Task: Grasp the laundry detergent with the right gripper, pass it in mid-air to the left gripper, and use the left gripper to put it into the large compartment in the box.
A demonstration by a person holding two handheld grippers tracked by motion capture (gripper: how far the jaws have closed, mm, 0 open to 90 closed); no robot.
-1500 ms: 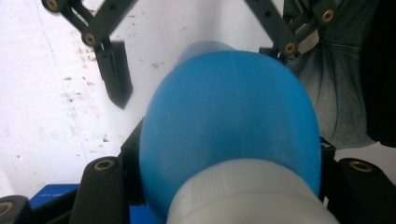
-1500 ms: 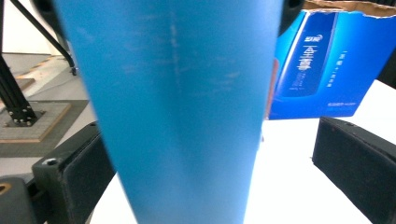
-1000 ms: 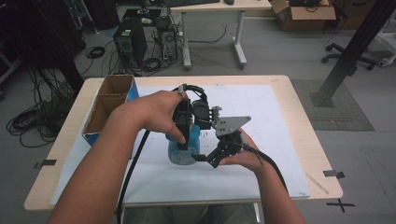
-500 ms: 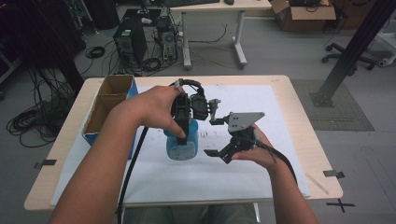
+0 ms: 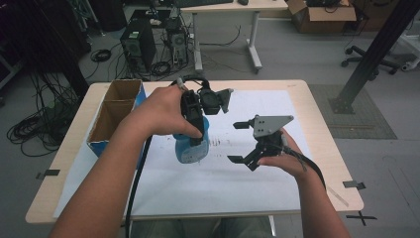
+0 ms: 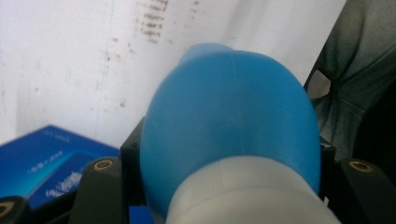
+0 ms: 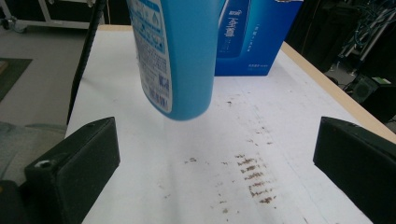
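A blue detergent bottle (image 5: 190,148) with a white cap hangs above the white sheet, bottom end down. My left gripper (image 5: 194,130) is shut on it near the cap end. In the left gripper view the bottle (image 6: 229,121) sits between the two black fingers (image 6: 100,186). My right gripper (image 5: 239,142) is held to the right of the bottle, apart from it, jaws wide open with nothing between them. In the right gripper view my right gripper (image 7: 215,177) looks at the bottle (image 7: 180,56), which hangs ahead of it over the paper.
An open blue carton (image 5: 116,116) with a brown cardboard inside stands at the table's left. It also shows behind the bottle as a blue carton (image 7: 257,37). White paper with brown smudges (image 5: 218,144) covers the wooden table (image 5: 327,163). Desks, computers and cables stand beyond.
My right gripper has drawn away from the bottle to the right and slightly up, jaws open. The left gripper has kept the bottle in about the same place.
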